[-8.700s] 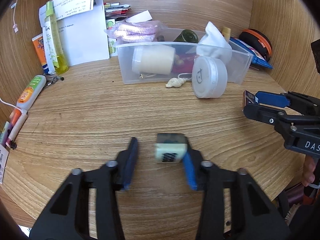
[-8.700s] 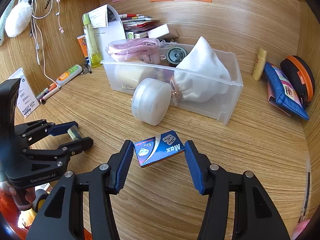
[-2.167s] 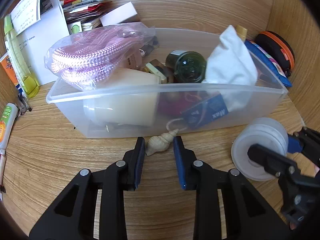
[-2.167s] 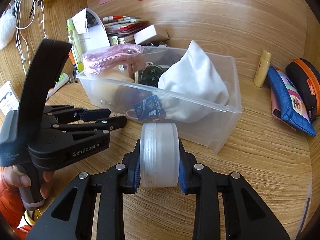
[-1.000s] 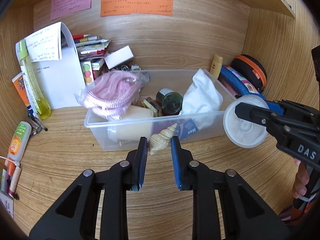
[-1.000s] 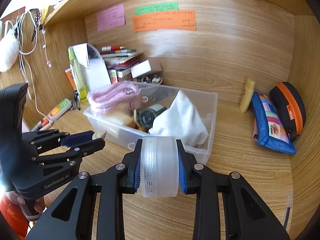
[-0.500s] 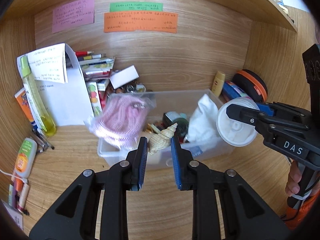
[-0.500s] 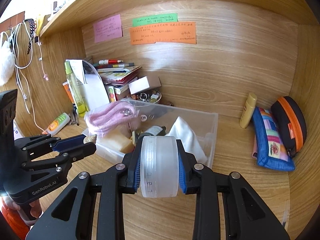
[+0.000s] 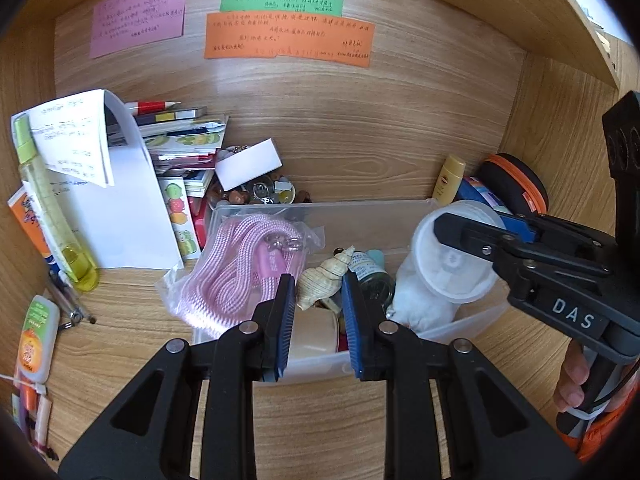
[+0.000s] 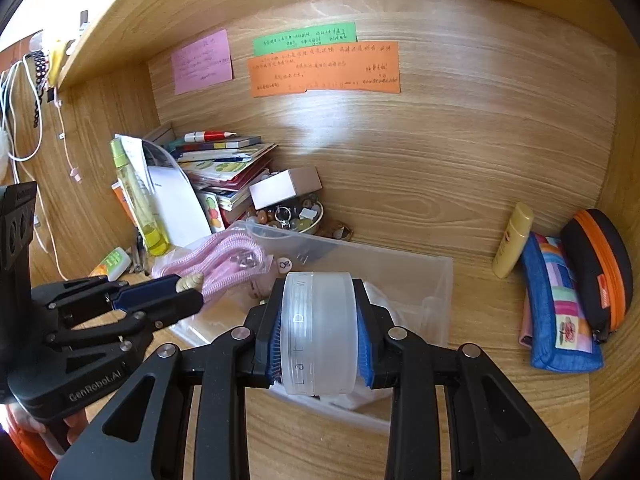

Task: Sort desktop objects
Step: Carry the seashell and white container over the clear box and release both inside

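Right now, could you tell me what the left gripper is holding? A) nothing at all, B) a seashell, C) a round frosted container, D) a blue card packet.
B: the left gripper has its blue pads closed on the sides of a pale spiral seashell, held above the clear plastic bin, while the round frosted container sits in the right gripper.

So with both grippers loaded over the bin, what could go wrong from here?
1. The seashell is pinched only by its wide end in the left gripper; its tapered form might slip out early.
2. The clear bin is crowded with a pink rope bag and white pouch, so the round container in the right gripper may roll off the pile.
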The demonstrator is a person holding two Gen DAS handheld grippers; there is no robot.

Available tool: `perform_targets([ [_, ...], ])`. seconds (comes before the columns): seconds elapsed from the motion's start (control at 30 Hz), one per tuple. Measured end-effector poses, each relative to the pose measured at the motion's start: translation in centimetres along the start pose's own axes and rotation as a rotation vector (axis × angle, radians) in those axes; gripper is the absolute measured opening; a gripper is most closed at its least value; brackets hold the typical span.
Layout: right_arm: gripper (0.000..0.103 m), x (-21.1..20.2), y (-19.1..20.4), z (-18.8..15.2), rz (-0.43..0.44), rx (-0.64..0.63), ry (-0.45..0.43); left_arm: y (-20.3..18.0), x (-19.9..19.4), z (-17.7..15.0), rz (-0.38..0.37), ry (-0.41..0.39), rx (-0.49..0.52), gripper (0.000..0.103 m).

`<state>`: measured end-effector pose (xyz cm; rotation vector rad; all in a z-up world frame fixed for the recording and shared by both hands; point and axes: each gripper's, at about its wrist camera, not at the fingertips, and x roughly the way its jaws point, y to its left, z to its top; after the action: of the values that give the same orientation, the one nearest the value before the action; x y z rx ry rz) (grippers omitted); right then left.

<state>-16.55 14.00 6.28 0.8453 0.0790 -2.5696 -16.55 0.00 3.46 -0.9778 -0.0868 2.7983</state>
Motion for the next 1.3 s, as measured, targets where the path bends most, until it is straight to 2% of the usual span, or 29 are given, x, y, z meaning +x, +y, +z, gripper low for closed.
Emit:
perform_targets([
  [0.67, 0.027, 4.4, -0.3, 0.8, 0.017, -0.003, 0.040, -0.9, 4.2, 0.6, -0.020, 0.071, 0.050, 0.023],
  [0.8, 0.027, 5.5, 0.0, 0.4, -0.009, -0.023, 0.072, -1.5, 4.5, 0.6, 0.000, 0.073, 0.076, 0.023],
  [1.03, 0.027, 6.0, -0.2, 0.0, -0.001, -0.014, 0.093, -2.0, 4.9, 0.4, 0.016, 0.073, 0.100, 0.023],
  [1.13, 0.027, 6.0, -0.3, 0.0, 0.007, -0.008, 0.094, -2.5, 5.0, 0.2, 0.022, 0.078, 0.127, 0.030],
  [1.2, 0.027, 6.0, -0.5, 0.0, 0.010, -0.001, 0.094, -2.9, 5.1, 0.0, 0.022, 0.078, 0.145, 0.039],
  [1.3, 0.027, 5.9, -0.5, -0.1, 0.014, 0.001, 0.096, -3.5, 5.4, -0.2, 0.037, 0.077, 0.165, 0.045],
])
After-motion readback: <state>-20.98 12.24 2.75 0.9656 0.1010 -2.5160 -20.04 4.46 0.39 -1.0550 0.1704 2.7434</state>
